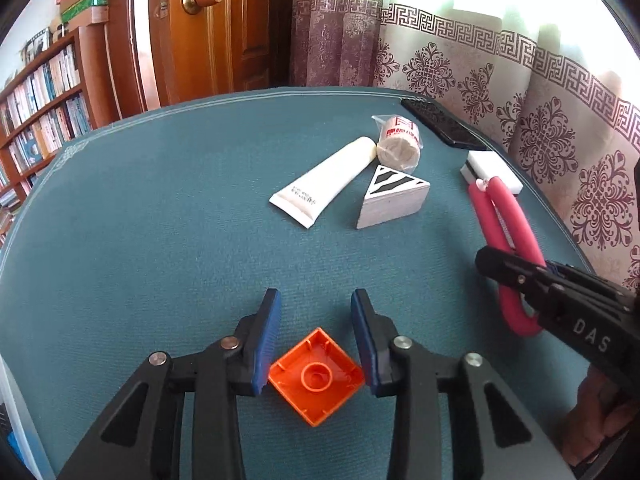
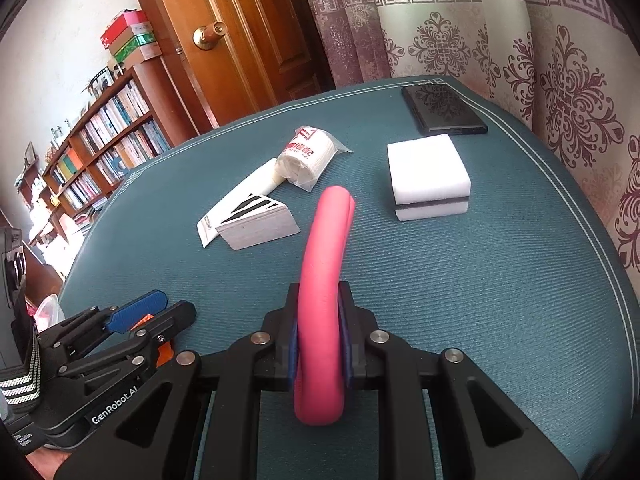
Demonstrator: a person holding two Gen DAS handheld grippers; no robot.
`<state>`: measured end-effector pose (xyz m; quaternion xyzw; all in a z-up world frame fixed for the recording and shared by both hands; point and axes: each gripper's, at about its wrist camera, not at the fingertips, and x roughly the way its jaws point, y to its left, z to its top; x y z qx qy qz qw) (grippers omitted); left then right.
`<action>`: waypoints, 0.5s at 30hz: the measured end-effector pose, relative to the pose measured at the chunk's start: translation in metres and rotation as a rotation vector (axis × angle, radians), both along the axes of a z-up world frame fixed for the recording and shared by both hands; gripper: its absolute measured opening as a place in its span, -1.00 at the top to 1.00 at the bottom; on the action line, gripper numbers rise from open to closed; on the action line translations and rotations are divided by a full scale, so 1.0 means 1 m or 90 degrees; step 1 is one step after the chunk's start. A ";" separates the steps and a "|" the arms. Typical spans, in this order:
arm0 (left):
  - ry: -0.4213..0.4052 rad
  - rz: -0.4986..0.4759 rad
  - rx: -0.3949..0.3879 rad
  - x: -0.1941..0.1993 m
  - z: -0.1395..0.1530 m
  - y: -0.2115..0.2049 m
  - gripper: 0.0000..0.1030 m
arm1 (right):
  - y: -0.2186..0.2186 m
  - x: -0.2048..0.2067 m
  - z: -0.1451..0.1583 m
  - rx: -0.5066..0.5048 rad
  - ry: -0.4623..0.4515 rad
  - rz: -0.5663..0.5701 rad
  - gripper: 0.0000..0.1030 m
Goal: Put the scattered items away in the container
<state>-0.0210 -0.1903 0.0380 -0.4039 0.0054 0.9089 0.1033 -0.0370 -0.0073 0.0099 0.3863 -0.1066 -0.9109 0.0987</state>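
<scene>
My left gripper (image 1: 317, 298) has its blue pads against two opposite corners of an orange square brick (image 1: 316, 378), hollow side up, low over the teal table (image 1: 160, 220). My right gripper (image 2: 320, 344) is shut on a pink foam tube (image 2: 326, 264) folded into a loop; its free ends point toward a white sponge (image 2: 428, 176). In the left wrist view the right gripper (image 1: 504, 266) grips the pink loop (image 1: 508, 216) at the table's right side. No container is in view.
A white squeeze tube (image 1: 324, 180), a wrapped bandage roll (image 1: 398, 140) and a striped triangular white block (image 1: 394, 196) lie together mid-table. A black patterned case (image 2: 442, 110) sits at the far edge by the curtain (image 2: 520, 40). A door and bookshelf stand beyond.
</scene>
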 end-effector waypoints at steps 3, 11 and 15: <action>0.007 0.006 0.007 0.009 0.002 -0.004 0.21 | -0.001 0.000 0.000 -0.001 0.000 0.003 0.65; 0.035 0.012 0.015 0.032 0.010 -0.014 0.56 | -0.003 0.007 0.008 -0.015 0.035 0.024 0.66; 0.048 0.028 0.034 0.042 0.018 -0.027 0.82 | -0.007 0.010 0.011 -0.014 0.051 0.033 0.65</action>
